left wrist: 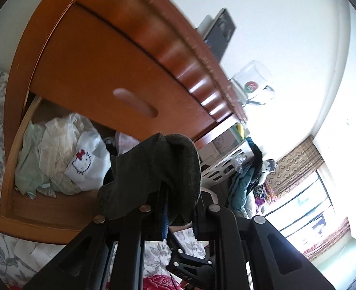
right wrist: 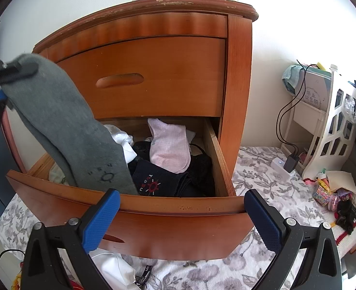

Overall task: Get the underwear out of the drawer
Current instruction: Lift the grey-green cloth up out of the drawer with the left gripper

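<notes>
Left wrist view
- left gripper point(left wrist: 178, 207): bottom centre, jaws nearly together, clamped on a dark grey knit cloth piece point(left wrist: 153, 169) that draped over the fingertips
- open wooden drawer point(left wrist: 33, 207): lower left of frame, held pale green and white crumpled clothes point(left wrist: 47, 159) plus a white plastic bag with a cartoon cat print point(left wrist: 83, 164)
- closed upper drawer front point(left wrist: 100, 72): centre left, blurred
- clear glass mug point(left wrist: 253, 82): right of centre, on the cabinet top

Right wrist view
- right gripper point(right wrist: 181, 215): bottom, blue-padded fingers point(right wrist: 100, 220) spread wide, nothing between them, just in front of the drawer's curved front panel point(right wrist: 168, 227)
- grey cloth piece: hung from the left gripper at the left edge down into the drawer, left of centre
- drawer contents: pale pink sock point(right wrist: 169, 145) at centre, dark navy garment with a red sun print point(right wrist: 158, 181) below it, white cloth beside them
- floral bedsheet point(right wrist: 262, 181): lower right, under the cabinet
</notes>
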